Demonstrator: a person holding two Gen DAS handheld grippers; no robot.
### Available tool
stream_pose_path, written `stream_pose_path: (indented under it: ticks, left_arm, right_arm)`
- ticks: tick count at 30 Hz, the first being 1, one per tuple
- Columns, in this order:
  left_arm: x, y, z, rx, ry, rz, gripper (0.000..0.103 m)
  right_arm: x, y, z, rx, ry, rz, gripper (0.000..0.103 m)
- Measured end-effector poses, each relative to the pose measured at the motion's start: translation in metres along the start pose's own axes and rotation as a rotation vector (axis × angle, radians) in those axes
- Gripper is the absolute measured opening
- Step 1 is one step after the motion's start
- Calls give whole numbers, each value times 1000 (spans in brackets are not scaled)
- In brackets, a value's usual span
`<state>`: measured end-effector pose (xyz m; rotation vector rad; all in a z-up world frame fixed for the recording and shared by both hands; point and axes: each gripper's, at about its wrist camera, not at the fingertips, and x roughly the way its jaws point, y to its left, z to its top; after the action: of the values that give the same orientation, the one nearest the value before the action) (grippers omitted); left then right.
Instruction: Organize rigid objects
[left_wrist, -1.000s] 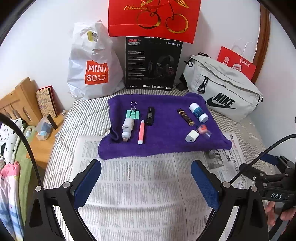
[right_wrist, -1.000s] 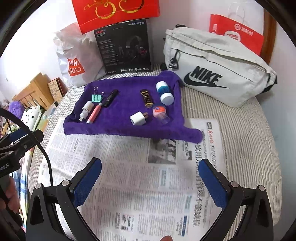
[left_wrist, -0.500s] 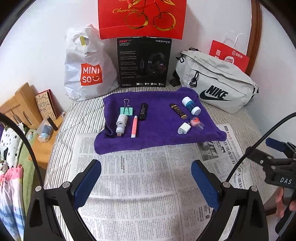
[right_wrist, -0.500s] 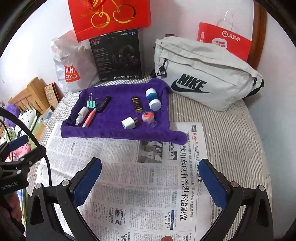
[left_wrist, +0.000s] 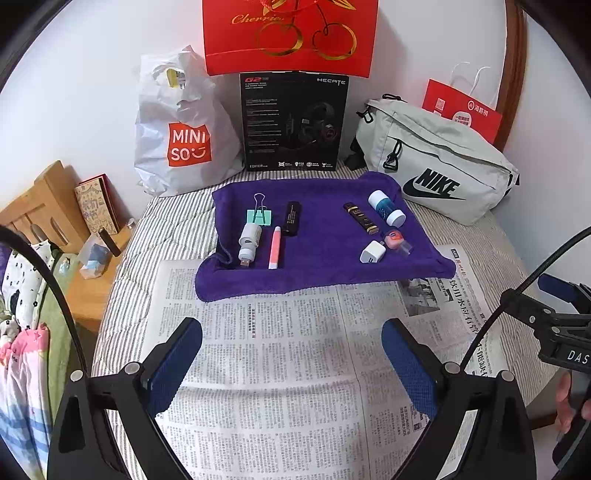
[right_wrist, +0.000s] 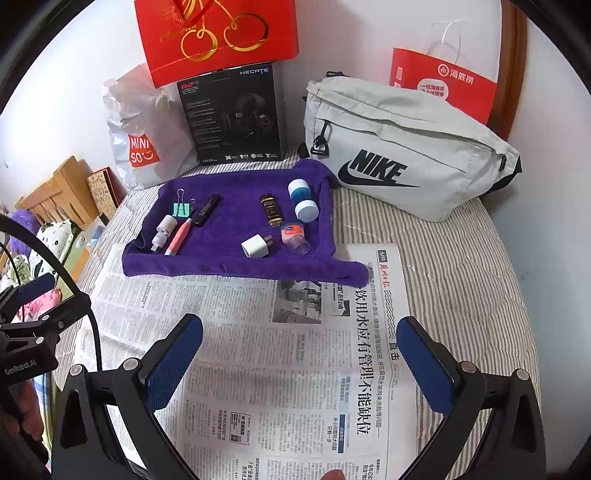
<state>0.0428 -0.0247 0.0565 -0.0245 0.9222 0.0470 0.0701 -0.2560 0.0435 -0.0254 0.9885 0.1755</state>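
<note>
- On the purple towel (left_wrist: 317, 254), far beyond the newspaper (left_wrist: 280, 369), lie two groups, well apart.
- Left group: green binder clip (left_wrist: 259, 216), white USB stick (left_wrist: 249, 242), pink pen (left_wrist: 274, 247), black stick (left_wrist: 291, 218).
- Right group: brown tube (left_wrist: 361, 218), blue-and-white bottle (left_wrist: 386, 207), white charger (left_wrist: 372, 252), pink jar (left_wrist: 395, 240).
- Left gripper (left_wrist: 291, 363) and right gripper (right_wrist: 301, 363) hover over the newspaper, jaws spread wide, holding nothing.
- Far behind stand a Miniso bag (left_wrist: 181, 133), a black box (left_wrist: 293, 122) and a Nike pouch (left_wrist: 436, 162); what is inside them cannot be seen.

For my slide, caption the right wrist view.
Open right gripper hovers over newspaper, facing a purple towel holding eight small objects, bags and box behind.
</note>
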Motion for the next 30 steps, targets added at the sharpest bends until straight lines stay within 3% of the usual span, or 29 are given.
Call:
stream_pose_path:
  ticks: [30]
  left_arm:
    - [-5,1,0,1,3,2,99]
  right_arm:
    - [-8,-2,-2,8,-6,0,103]
